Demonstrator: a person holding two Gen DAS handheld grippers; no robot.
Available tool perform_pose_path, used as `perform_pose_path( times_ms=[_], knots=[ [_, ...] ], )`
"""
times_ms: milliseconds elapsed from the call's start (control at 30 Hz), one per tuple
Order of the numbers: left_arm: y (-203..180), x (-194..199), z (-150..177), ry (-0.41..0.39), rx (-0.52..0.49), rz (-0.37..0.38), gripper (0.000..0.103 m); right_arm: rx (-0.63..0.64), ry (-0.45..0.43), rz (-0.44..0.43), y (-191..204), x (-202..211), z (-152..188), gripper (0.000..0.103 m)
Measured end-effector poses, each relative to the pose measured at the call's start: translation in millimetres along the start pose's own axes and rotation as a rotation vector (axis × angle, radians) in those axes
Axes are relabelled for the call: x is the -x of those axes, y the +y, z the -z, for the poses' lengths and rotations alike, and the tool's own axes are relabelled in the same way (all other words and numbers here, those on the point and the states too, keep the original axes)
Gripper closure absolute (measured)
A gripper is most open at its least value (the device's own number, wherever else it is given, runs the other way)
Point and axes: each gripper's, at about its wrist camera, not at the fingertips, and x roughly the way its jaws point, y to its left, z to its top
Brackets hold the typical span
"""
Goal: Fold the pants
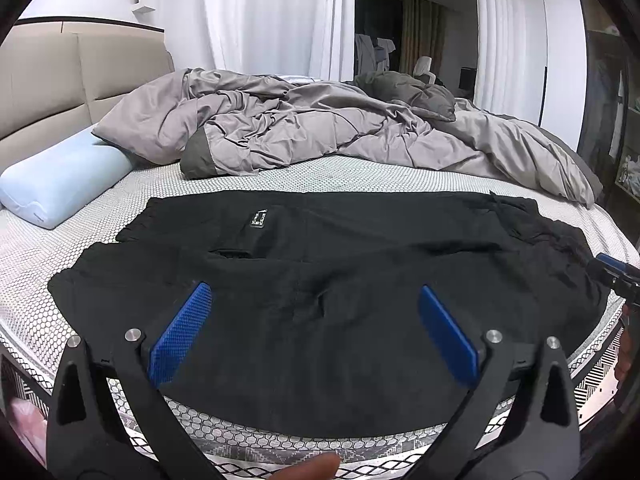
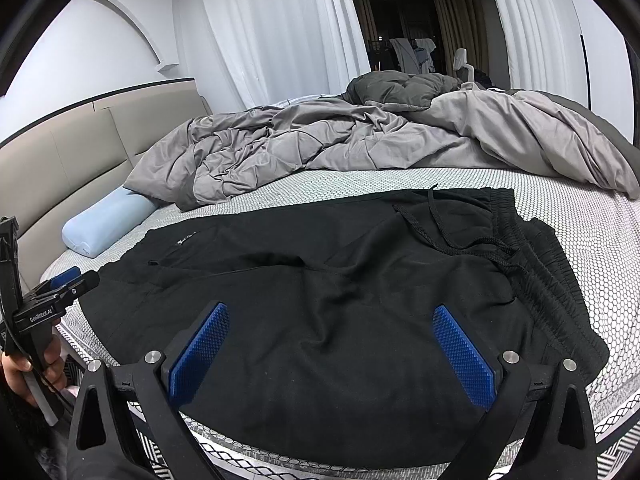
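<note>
Left wrist view: left tool [image 1: 314, 330] hovered with its fingers spread wide and nothing between them, over the near edge of the black pants [image 1: 320, 280], which lay flat across the bed [image 1: 280, 176] in front of a rumpled grey duvet [image 1: 320, 128]. Right wrist view: right tool [image 2: 332, 346] was likewise spread and empty above the pants near the drawstring waistband [image 2: 532, 264]. Next step probably wants both tools pinching the near edge well apart, lifting evenly so the fold lands square.
</note>
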Motion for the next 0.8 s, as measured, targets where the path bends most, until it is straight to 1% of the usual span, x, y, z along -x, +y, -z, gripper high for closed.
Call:
perform_pose_path(
  times_ms=[200, 333, 467, 567, 700, 800],
  knots=[
    [-0.4, 0.8, -1.1, 0.000, -0.001, 0.000, 0.001, 0.014, 0.006, 0.015, -2.1, 0.6, 0.0, 0.000],
    [17.8, 4.3, -2.5, -0.001, 0.002, -0.014, 0.001, 0.023, 0.018, 0.031, -5.3, -1.1, -2.7, 0.000],
    [37.8, 7.8, -4.4, 0.003, 0.029, -0.022, 0.001, 0.037, 0.036, 0.044, -11.7, -0.1, -4.8, 0.000],
    [50.3, 2.1, -1.3, 0.007, 0.039, -0.035, 0.001, 0.045, 0.027, 0.029, -15.5, 7.6, -11.6, 0.000],
    [66.7, -11.4, 1.4, 0.037, 0.053, -0.055, 0.001, 0.060, 0.021, 0.031, -18.2, 18.9, -24.4, 0.000],
    [70.2, -16.0, 4.6, 0.041, 0.052, -0.071, 0.001, 0.090, 0.009, 0.026, -22.0, 27.5, -31.0, 0.000]
  ],
)
